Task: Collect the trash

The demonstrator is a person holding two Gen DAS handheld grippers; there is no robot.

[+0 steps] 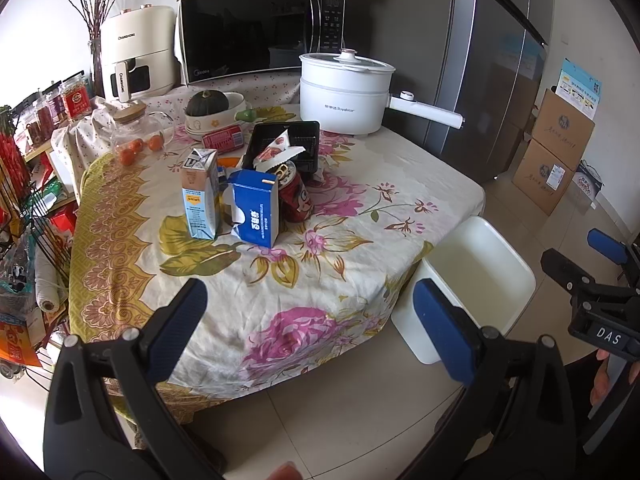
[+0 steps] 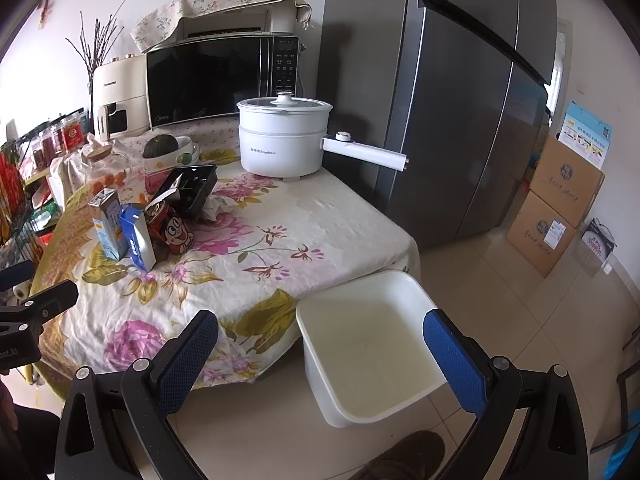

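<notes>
Trash sits in a cluster on the floral tablecloth (image 1: 320, 280): a light blue drink carton (image 1: 200, 196), a torn blue box (image 1: 256, 210), a red can (image 1: 295, 192) and a black plastic tray (image 1: 286, 146) with a torn wrapper in it. The same cluster shows in the right wrist view, with the carton (image 2: 108, 224), blue box (image 2: 138, 236), can (image 2: 176, 226) and tray (image 2: 194, 188). An empty white bin (image 1: 476, 284) (image 2: 368, 356) stands on the floor by the table's right corner. My left gripper (image 1: 310, 328) is open and empty, short of the table's front edge. My right gripper (image 2: 320, 354) is open and empty, over the bin's near side.
A white electric pot (image 1: 344, 92), a microwave (image 1: 260, 36), an air fryer (image 1: 136, 52), a bowl with a squash (image 1: 212, 110) and a glass jar (image 1: 138, 132) stand at the table's back. A grey fridge (image 2: 460, 100) and cardboard boxes (image 2: 556, 204) are on the right. A cluttered wire rack (image 1: 24, 208) is on the left.
</notes>
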